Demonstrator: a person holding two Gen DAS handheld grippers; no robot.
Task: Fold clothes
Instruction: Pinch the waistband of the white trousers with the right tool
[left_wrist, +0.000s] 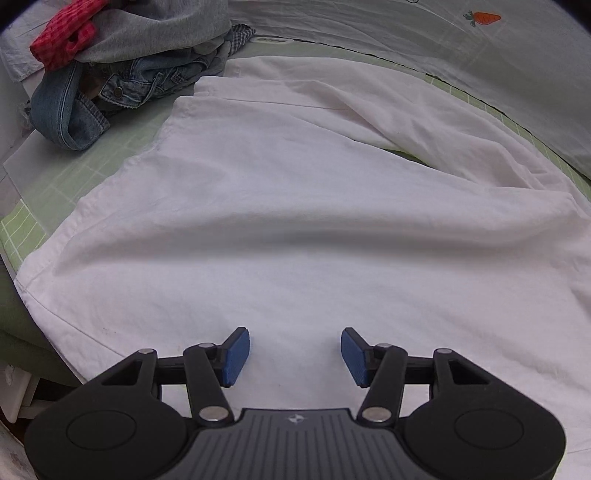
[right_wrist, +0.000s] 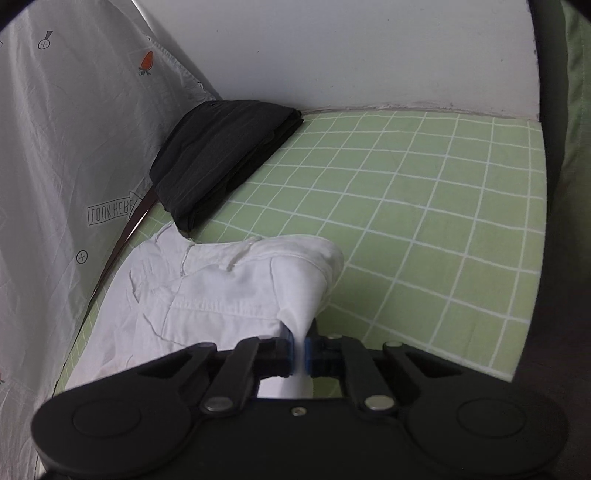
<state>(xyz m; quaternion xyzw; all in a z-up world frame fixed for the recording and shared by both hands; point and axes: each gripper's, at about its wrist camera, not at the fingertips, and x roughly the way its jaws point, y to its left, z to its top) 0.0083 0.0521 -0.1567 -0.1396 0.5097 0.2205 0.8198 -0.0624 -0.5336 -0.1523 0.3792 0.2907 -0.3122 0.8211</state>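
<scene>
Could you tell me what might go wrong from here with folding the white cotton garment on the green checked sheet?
1. The right gripper pinches only a thin edge of the white cotton garment; it may slip out when pulled.
2. The left gripper hangs open above the cloth, gripping nothing, so a one-sided pull could skew the fold.
3. The folded black garment lies close by and could get dragged.

Green checked bed (right_wrist: 424, 206): white garment (left_wrist: 295, 229), clothes pile (left_wrist: 125, 66), folded black garment (right_wrist: 221, 155).
</scene>
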